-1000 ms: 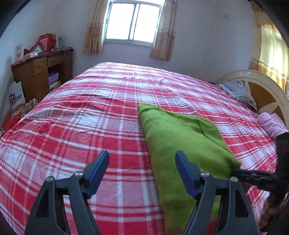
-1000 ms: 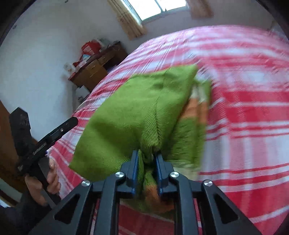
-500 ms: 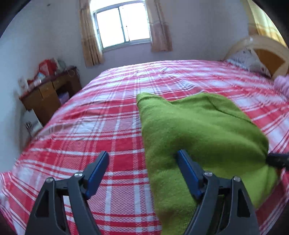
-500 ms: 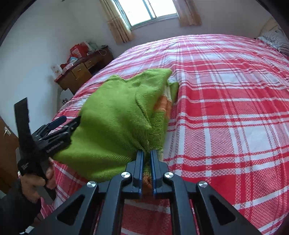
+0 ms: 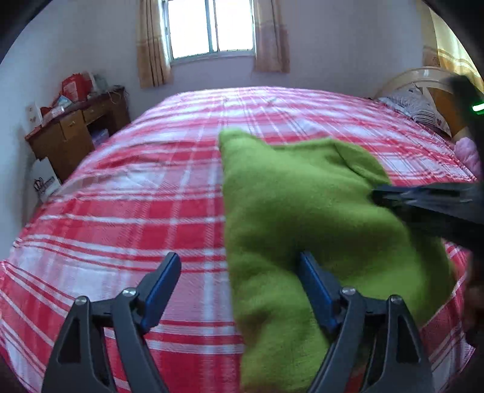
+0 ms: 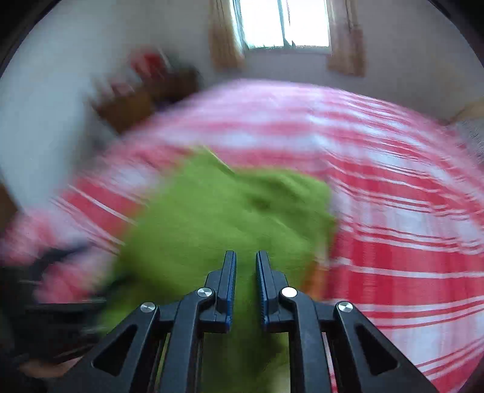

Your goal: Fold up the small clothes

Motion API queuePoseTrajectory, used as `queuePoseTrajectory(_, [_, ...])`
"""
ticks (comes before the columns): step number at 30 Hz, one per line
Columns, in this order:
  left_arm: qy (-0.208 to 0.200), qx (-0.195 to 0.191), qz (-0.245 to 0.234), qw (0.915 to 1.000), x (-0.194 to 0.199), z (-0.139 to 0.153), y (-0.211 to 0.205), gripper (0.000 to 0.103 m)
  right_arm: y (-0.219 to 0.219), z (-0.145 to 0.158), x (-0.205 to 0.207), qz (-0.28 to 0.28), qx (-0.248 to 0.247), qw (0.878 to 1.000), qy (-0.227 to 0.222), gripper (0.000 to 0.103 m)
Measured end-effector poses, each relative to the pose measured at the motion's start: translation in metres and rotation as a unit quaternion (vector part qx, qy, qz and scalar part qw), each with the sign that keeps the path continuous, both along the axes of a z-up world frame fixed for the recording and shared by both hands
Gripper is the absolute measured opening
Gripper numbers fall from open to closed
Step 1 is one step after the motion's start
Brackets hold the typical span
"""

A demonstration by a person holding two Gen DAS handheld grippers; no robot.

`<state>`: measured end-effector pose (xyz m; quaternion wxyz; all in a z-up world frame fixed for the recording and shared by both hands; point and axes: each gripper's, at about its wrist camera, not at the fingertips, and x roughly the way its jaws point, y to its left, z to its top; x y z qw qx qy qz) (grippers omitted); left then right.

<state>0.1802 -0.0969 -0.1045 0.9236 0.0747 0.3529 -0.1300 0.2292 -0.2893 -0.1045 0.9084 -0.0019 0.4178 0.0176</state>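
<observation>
Green garment (image 5: 302,217): soft, fuzzy knit, lime-coloured, folded into a thick, roughly wedge-shaped pad with one pointed corner toward the window (image 5: 208,28). It lies on the bed (image 5: 136,196), right of centre in the left wrist view. A sliver of orange shows at its right edge in the right wrist view, which is heavily blurred.

Bed cover: woven plaid, red and white checks, lightly creased.

Left gripper (image 5: 242,290): black plastic frame, blue ribbed pads, fingers spread wide. The right-hand finger (image 5: 314,290) overlaps the knit; the other stands over bare plaid.

Right gripper (image 6: 245,284): same build, fingers a narrow gap apart, over the green knit. Nothing is visibly pinched between them.

Wooden desk (image 5: 75,133): brown, with drawers, cluttered top, beside the bed.

Headboard (image 5: 417,78): cream, curved.
</observation>
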Motion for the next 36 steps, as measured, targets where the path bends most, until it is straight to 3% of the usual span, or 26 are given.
queuePoseTrajectory(3, [0.006,0.013,-0.002,0.9999,0.009,-0.001,-0.012,0.085,-0.033,-0.007,0.012,-0.049,0.071,0.996,-0.004,0.000])
queuePoseTrajectory(7, [0.001,0.032,0.010,0.9994,0.014,-0.002,-0.015,0.100,-0.050,-0.007,0.016,-0.058,0.104,0.993,-0.005,0.000])
queuePoseTrajectory(11, [0.058,-0.050,0.004,0.9971,0.028,-0.009,0.010,0.103,-0.063,0.016,-0.030,-0.083,0.130,0.987,-0.042,0.003])
queuePoseTrajectory(13, [0.085,-0.089,-0.003,0.9924,0.035,-0.014,0.018,0.103,-0.064,0.024,-0.065,-0.058,0.157,0.984,-0.056,0.004])
queuePoseTrajectory(18, [0.066,-0.072,0.002,0.9952,0.025,-0.012,0.015,0.103,-0.044,0.019,-0.113,-0.015,0.114,0.992,-0.049,0.004])
queuePoseTrajectory(21, [0.054,-0.060,0.007,0.9967,0.020,-0.010,0.012,0.103,-0.040,0.007,-0.113,-0.016,0.076,0.997,-0.026,0.004])
queuePoseTrajectory(26, [0.049,-0.055,0.009,0.9972,0.020,-0.010,0.011,0.103,-0.051,0.000,-0.110,-0.020,0.114,0.993,-0.024,0.006])
queuePoseTrajectory(28, [0.056,-0.065,0.008,0.9962,0.022,-0.011,0.013,0.103,-0.053,0.003,-0.113,-0.018,0.133,0.990,-0.033,0.028])
queuePoseTrajectory(29, [0.060,-0.072,0.008,0.9955,0.024,-0.012,0.015,0.103,-0.051,0.004,-0.115,-0.016,0.128,0.991,-0.036,0.053])
queuePoseTrajectory(30, [0.065,-0.079,0.008,0.9947,0.025,-0.012,0.017,0.103,-0.047,0.005,-0.116,-0.013,0.112,0.993,-0.041,0.065])
queuePoseTrajectory(34, [0.072,-0.094,0.008,0.9929,0.026,-0.014,0.020,0.103,-0.034,0.008,-0.118,0.010,0.074,0.996,-0.053,0.065])
queuePoseTrajectory(35, [0.071,-0.093,0.008,0.9932,0.025,-0.013,0.019,0.103,-0.031,0.007,-0.115,0.011,0.059,0.997,-0.050,0.061])
queuePoseTrajectory(36, [0.070,-0.093,0.008,0.9932,0.025,-0.014,0.020,0.103,-0.026,0.005,-0.112,0.017,0.041,0.998,-0.048,0.045])
